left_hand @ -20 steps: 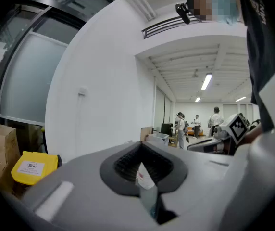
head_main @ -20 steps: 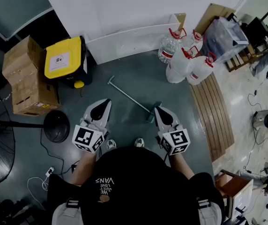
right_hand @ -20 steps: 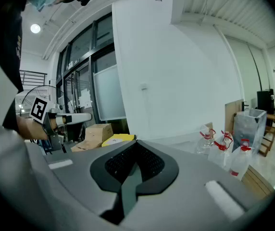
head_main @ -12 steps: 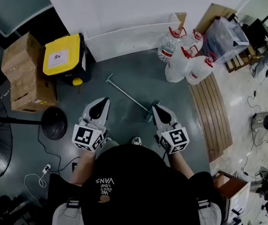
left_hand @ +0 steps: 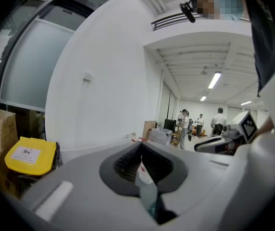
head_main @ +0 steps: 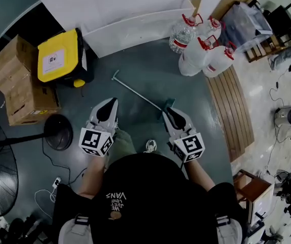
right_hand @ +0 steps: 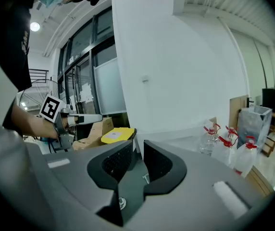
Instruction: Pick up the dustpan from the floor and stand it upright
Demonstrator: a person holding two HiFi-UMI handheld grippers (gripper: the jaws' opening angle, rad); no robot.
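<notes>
The dustpan lies flat on the grey floor in the head view. Its long thin handle [head_main: 135,91] runs up-left from a small teal pan [head_main: 168,103]. My right gripper [head_main: 167,110] hovers right over the pan and hides part of it; its jaws stand close together with only a thin slit and nothing between them. My left gripper [head_main: 111,101] is held left of the handle, apart from it, jaws shut and empty. Neither gripper view shows the dustpan clearly: the left gripper [left_hand: 141,150] and the right gripper [right_hand: 140,150] both point across the room.
A yellow-lidded bin [head_main: 59,59] and cardboard boxes [head_main: 18,85] stand at the left, with a fan base [head_main: 58,132] below them. Several water bottles [head_main: 201,55] cluster at the upper right beside wooden slats [head_main: 234,116]. A white panel [head_main: 135,29] leans along the wall.
The head view has shifted, so the floor things sit a little higher and leftward. A leg has come forward between the grippers. Both grippers keep their jaws as before.
</notes>
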